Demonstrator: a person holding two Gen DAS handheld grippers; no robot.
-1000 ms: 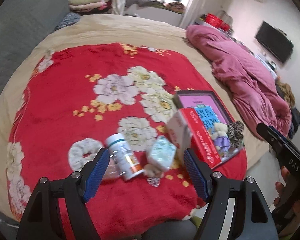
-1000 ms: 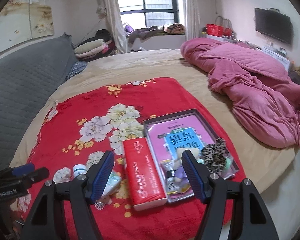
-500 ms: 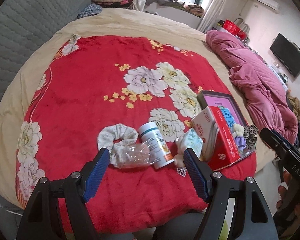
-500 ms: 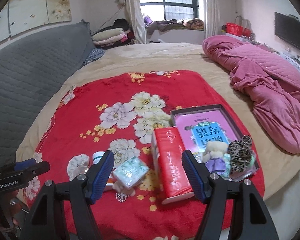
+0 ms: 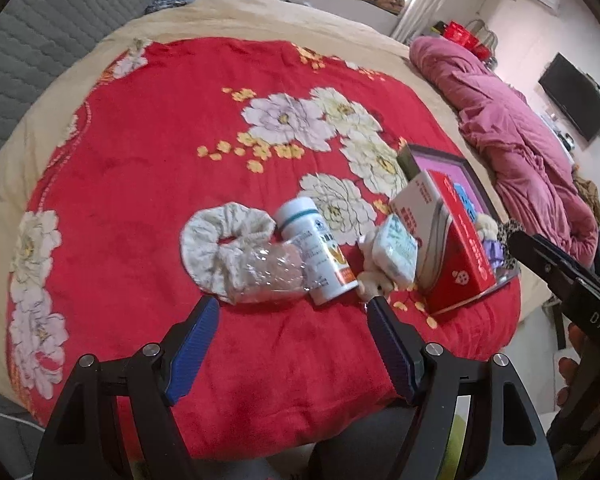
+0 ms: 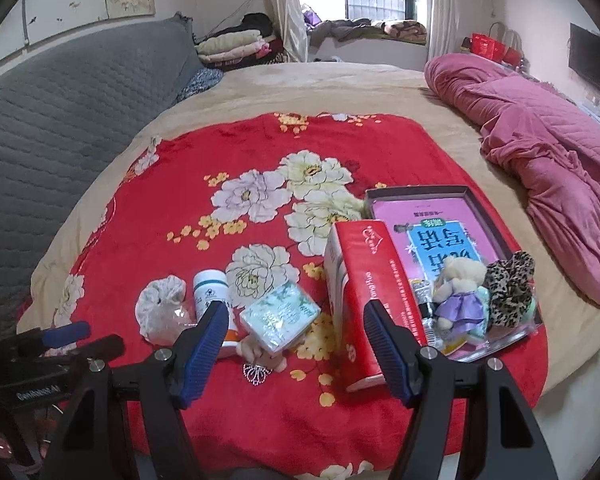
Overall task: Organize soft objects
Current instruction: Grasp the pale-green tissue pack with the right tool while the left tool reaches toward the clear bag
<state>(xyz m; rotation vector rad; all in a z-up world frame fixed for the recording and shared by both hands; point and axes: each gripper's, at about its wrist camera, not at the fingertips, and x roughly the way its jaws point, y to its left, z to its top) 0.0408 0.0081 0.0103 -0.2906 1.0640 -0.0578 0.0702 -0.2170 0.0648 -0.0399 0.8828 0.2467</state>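
Observation:
On the red flowered blanket (image 5: 140, 160) lie a white scrunchie (image 5: 220, 248), a clear plastic wrap (image 5: 272, 274), a white bottle (image 5: 316, 252), a tissue pack (image 5: 394, 250) on a small plush (image 5: 374, 282), and a red box (image 5: 456, 248). My left gripper (image 5: 292, 308) hovers open just short of the scrunchie and bottle, holding nothing. My right gripper (image 6: 295, 310) is open and unloaded, with the tissue pack (image 6: 280, 316) and the red box (image 6: 372, 292) beyond its fingertips. The tray (image 6: 492, 216) holds a pink book, a teddy bear (image 6: 460, 288) and a leopard scrunchie (image 6: 508, 284).
A pink quilt (image 6: 540, 132) lies heaped at the right of the bed. A grey padded headboard (image 6: 60, 120) runs along the left. Folded clothes (image 6: 232, 44) are stacked at the far corner. The near bed edge is just below both grippers.
Both grippers have sunk and swung. The cluster of objects now sits higher and further right in each view. Neither pair of jaws has changed its gap, and no object has moved.

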